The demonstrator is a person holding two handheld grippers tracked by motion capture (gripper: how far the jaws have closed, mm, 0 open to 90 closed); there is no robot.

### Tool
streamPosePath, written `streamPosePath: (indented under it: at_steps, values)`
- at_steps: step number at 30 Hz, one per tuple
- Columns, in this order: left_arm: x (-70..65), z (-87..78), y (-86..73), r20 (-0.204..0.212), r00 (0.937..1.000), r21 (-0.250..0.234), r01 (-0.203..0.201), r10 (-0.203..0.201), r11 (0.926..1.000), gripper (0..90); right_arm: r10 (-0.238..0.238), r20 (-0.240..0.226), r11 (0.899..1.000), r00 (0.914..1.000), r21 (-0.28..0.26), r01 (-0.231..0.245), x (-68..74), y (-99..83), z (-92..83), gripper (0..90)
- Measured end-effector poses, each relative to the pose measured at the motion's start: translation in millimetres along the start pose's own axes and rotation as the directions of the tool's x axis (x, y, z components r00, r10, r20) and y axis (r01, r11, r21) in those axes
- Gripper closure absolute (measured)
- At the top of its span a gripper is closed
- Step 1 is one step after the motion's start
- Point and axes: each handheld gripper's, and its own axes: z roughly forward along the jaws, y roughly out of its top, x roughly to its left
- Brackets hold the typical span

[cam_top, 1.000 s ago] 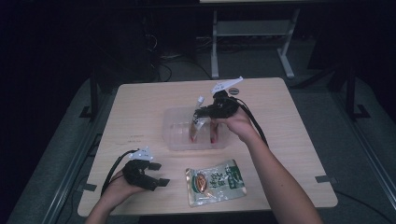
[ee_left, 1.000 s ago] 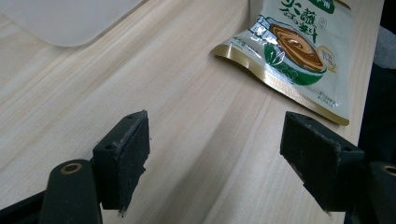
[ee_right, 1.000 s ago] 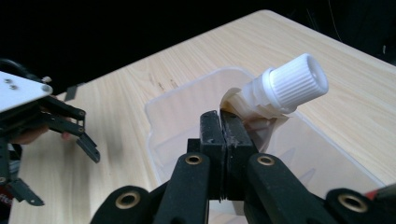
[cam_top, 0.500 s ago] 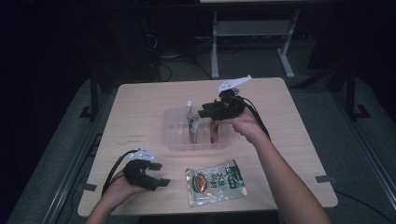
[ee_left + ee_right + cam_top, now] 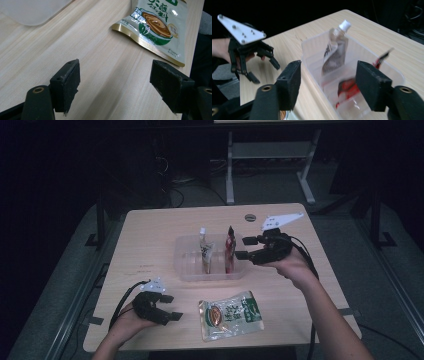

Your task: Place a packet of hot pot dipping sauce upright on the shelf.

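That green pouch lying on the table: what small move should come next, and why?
Probably the left gripper eases toward the green pouch. Its jaws stand open and empty beside it, and the clear bin already holds two upright pouches, while the right gripper has just been opening, empty.

Looks like a lab or test room: dark space, plain wooden counter [image 5: 150, 240] on grey carpet, cables [image 5: 185, 195] across the floor, bare white metal stand [image 5: 270, 155] behind it.
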Motion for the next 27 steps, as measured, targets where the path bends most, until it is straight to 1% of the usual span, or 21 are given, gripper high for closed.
streamPosePath:
  at_steps: [1,2,3,4,5,6,7,8,10,11,12,13,14,15,20,21,22,23,24,25,27]
  values:
    - [-0.3,-0.3,0.0,-0.001,1.0000,0.001,-0.001,0.001,1.0000,24.0,-0.006,0.005,1.000,1.0000,0.002,0.006,1.5,-3.7,-4.2,34.9]
    - [-0.3,-0.3,0.0,-0.001,1.0000,0.001,-0.001,0.001,1.0000,24.0,-0.006,0.005,1.000,1.0000,0.002,0.006,1.5,-3.7,-4.2,34.9]
    - [-1.0,-0.8,0.0,-0.004,1.0000,0.000,-0.001,0.001,1.0000,24.2,-0.007,0.013,1.000,0.9999,0.005,0.007,4.5,-11.5,-12.6,34.5]
    - [-1.2,-0.9,-0.1,-0.001,1.0000,-0.001,0.000,0.000,1.0000,24.2,-0.007,0.013,1.000,0.9999,0.005,0.007,4.5,-11.5,-12.6,34.5]
    - [-1.4,-1.2,0.1,-0.002,1.0000,0.002,-0.005,0.005,1.0000,24.5,-0.008,0.028,1.000,0.9996,0.008,0.008,6.6,-19.5,-20.3,33.8]
    - [-1.1,-1.1,0.4,-0.003,1.0000,0.005,-0.006,0.006,1.0000,24.5,-0.008,0.028,1.000,0.9996,0.008,0.008,6.6,-19.5,-20.3,33.8]
    - [-0.9,-0.6,0.5,-0.001,1.0000,0.006,-0.006,0.006,1.0000,24.6,-0.012,0.042,1.000,0.9990,0.008,0.012,8.9,-28.0,-27.6,33.4]
    - [-1.5,0.0,0.7,0.000,1.0000,0.008,0.000,0.000,1.0000,24.6,-0.012,0.042,1.000,0.9990,0.008,0.012,8.9,-28.0,-27.6,33.4]
    - [-3.1,0.7,1.2,0.001,1.0000,0.003,0.001,-0.001,1.0000,24.7,-0.005,0.055,1.000,0.9985,0.011,0.004,10.5,-36.7,-33.5,32.4]
    - [-4.2,0.2,1.4,-0.001,1.0000,0.002,-0.001,0.001,1.0000,24.9,0.000,0.059,1.000,0.9983,0.004,0.000,11.8,-46.7,-39.1,31.7]
    - [-5.2,-0.3,1.5,-0.001,1.0000,0.000,-0.002,0.002,1.0000,25.0,0.006,0.065,1.000,0.9978,0.004,-0.006,12.4,-51.8,-41.7,31.4]
    - [-5.5,-0.7,1.4,-0.002,1.0000,0.002,-0.009,0.009,1.0000,25.0,0.006,0.065,1.000,0.9978,0.004,-0.006,12.4,-51.8,-41.7,31.4]
    - [-5.8,-0.7,1.0,-0.001,1.0000,0.001,-0.007,0.007,1.0000,25.1,0.022,0.072,1.000,0.9972,0.000,-0.022,13.7,-62.0,-46.3,31.3]
    - [-5.9,-1.3,0.7,-0.003,1.0000,0.005,-0.007,0.007,1.0000,25.1,0.022,0.072,1.000,0.9972,0.000,-0.022,13.7,-62.0,-46.3,31.3]
    - [-7.7,-2.2,0.9,-0.001,0.9999,-0.014,-0.013,0.013,0.9998,30.2,0.043,0.095,0.999,0.9945,-0.013,-0.042,17.2,-88.8,-53.3,29.8]
    - [-7.8,-2.6,1.6,-0.002,0.9996,-0.011,-0.027,0.027,0.9996,33.7,0.067,0.106,0.998,0.9922,-0.012,-0.066,18.4,-101.1,-55.9,29.8]
    - [-8.9,-2.4,2.0,-0.002,0.9996,-0.014,-0.027,0.027,0.9995,33.7,0.067,0.106,0.998,0.9922,-0.012,-0.066,18.4,-101.1,-55.9,29.8]
    - [-9.3,-2.1,2.6,0.002,0.9995,-0.016,-0.031,0.031,0.9994,34.6,0.075,0.107,0.997,0.9914,-0.013,-0.074,18.4,-107.5,-57.1,29.9]
    - [-10.5,-1.9,3.0,0.003,0.9995,-0.017,-0.031,0.031,0.9994,36.5,0.082,0.110,0.997,0.9905,-0.011,-0.081,18.5,-113.9,-58.3,29.9]
    - [-10.7,-2.1,3.6,0.008,0.9991,-0.009,-0.042,0.042,0.9991,38.4,0.092,0.113,0.996,0.9894,-0.008,-0.091,19.0,-119.8,-59.6,30.2]
    - [-11.8,-0.3,3.8,0.011,0.9990,-0.008,-0.044,0.044,0.9990,39.0,0.107,0.114,0.994,0.9877,0.011,-0.109,19.6,-129.5,-61.8,32.8]
